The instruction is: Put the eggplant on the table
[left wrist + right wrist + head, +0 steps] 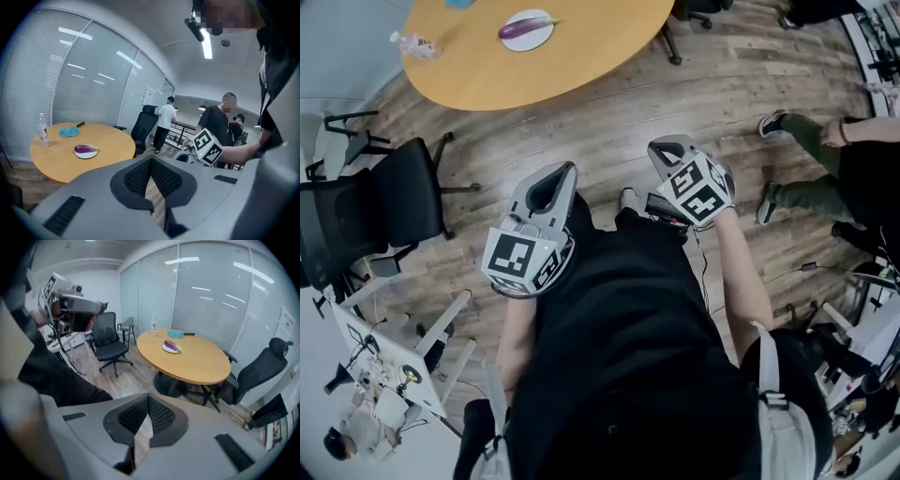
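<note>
A purple eggplant [528,27] lies on a white plate [530,43] on the round wooden table [534,80], far ahead of both grippers. It also shows in the left gripper view as the eggplant [86,149] and in the right gripper view as the eggplant [171,345]. My left gripper [565,169] is held low in front of my body, shut with nothing in it; its tips [151,159] meet. My right gripper [661,147] is alongside it, also shut and empty, with its tips [148,395] together. Both are over the wood floor, well short of the table.
A clear bottle [414,44] and a blue cloth [69,132] share the table. A black office chair [394,202] stands left of me and another chair [262,371] stands beyond the table. A seated person [825,169] is at the right, and others stand further back [166,124].
</note>
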The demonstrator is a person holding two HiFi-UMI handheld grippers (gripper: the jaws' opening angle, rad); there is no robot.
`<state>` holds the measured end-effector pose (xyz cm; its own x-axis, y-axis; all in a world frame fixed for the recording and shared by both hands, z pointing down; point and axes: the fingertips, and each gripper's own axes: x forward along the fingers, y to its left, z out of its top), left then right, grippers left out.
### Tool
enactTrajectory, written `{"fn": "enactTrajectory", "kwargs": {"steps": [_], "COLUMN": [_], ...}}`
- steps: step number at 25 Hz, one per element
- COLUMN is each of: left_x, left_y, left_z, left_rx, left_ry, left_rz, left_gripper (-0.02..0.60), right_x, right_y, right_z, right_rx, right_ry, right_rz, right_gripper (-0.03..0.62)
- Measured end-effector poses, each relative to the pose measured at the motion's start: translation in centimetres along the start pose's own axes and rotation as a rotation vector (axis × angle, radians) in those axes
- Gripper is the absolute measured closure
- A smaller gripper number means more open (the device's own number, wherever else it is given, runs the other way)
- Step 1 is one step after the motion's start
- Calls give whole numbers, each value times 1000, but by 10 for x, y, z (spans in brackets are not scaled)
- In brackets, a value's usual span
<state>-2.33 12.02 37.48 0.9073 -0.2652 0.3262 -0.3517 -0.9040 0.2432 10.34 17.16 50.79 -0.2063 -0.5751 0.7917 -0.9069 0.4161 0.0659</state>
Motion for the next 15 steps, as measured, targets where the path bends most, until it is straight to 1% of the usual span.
{"fn": "enactTrajectory", "kwargs": {"steps": [2, 4, 6, 9, 13, 15], "left_x": [-1, -4, -8, -17, -22, -25], "left_y": [-19, -36, -48, -60, -69, -71], "left_z": [-6, -13, -18, -24, -37, -39], "left_rx": [-19, -41, -51, -50, -70, -79], "left_ry": [-11, -15, -15, -12, 0, 6], "left_rz": [18, 39, 66, 108, 141, 150], "left_gripper": [569, 569, 569, 569, 569, 569], "right_x": [-18, -37, -55, -75, -101, -112], "right_y": [4, 9, 11, 14, 14, 10], "right_z": [-6, -7, -8, -11, -17, -17], "right_rx": [77, 173, 239, 286, 396, 428], "right_ry": [-73, -180, -275, -344, -462, -508], "right_rz": [42, 97, 145, 189, 258, 268], "right_gripper": [577, 577, 577, 577, 577, 577]}}
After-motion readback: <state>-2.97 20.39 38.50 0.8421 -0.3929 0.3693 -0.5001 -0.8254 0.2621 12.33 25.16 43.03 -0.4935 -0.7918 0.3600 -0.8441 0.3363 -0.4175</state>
